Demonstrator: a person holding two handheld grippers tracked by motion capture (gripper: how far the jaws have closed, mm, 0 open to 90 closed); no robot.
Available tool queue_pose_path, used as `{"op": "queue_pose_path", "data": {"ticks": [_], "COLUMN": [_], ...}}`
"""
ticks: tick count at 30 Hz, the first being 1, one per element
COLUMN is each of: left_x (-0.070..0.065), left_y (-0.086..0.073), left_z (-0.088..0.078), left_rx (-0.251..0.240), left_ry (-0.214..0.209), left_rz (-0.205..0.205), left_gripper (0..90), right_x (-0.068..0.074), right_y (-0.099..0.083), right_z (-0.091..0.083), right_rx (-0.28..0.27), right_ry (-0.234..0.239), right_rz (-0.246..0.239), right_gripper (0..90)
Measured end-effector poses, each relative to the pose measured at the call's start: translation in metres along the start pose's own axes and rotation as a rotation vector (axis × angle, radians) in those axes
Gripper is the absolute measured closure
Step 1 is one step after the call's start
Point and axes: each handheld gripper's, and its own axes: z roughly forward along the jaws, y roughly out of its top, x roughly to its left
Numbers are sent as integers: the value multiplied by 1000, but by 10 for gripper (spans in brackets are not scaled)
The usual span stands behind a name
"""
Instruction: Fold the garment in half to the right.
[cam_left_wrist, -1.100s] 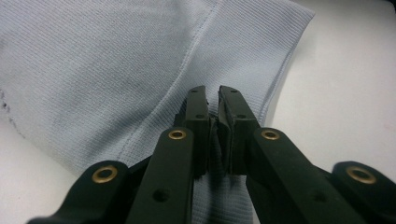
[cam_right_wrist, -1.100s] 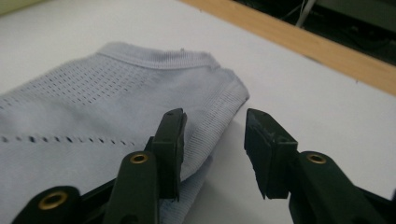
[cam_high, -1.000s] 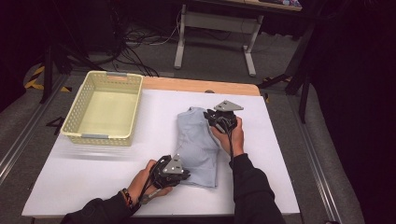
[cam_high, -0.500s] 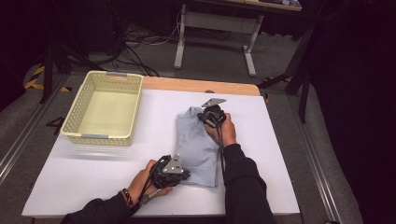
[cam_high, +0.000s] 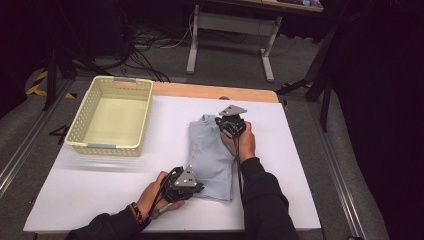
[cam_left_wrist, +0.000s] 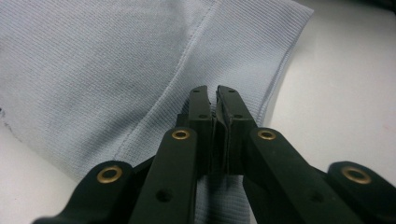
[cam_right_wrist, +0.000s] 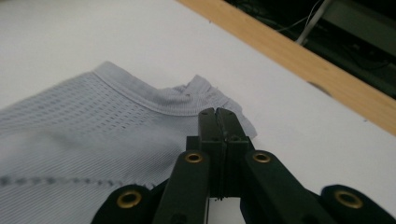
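Note:
A folded light blue shirt lies in the middle of the white table. My left gripper sits at the shirt's near left corner. In the left gripper view its jaws are closed over the ribbed cloth, with a thin strip of fabric pinched between the pads. My right gripper rests at the far end of the shirt by the collar. In the right gripper view its jaws are pressed fully together, tips touching the collar's edge, with nothing seen between them.
A pale yellow plastic basket stands at the table's far left. A wooden strip runs along the far edge. Bare white table surrounds the shirt. Cables and a desk frame are on the floor beyond.
My right gripper has shifted a little to the left, from the shirt's right edge onto its collar end. The left gripper has stayed put.

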Motion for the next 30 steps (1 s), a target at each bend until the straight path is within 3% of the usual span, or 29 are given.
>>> {"op": "queue_pose_path", "data": {"ticks": [4,6,8,12,15,21,25,28,30], "left_x": [0,1,0,-1,-2,-3,-4,-5,-6], "left_y": [0,0,0,0,0,0,0,0,0], "left_z": [0,0,0,0,0,0,0,0,-1], "left_rx": [2,4,-1,5,5,4,7,7,11], "left_ry": [1,0,0,9,12,21,28,33,38], "left_rz": [5,5,1,5,7,19,20,23,19], "left_gripper": [858,860,861,865,865,866,866,867,871], "right_x": [7,16,26,44,57,73,75,79,79], "right_y": [0,-3,-6,-18,-29,-47,-59,-74,-77], "right_z": [-30,-44,-56,-76,-88,-96,-97,-90,-91], "right_rx": [-58,-74,-82,-92,-99,-60,-14,44,37], "right_ry": [26,45,69,91,134,164,143,112,110], "right_rz": [-3,-29,-53,-64,-55,-113,-109,-140,-134], "right_gripper": [900,900,900,900,900,900,900,900,900]}}
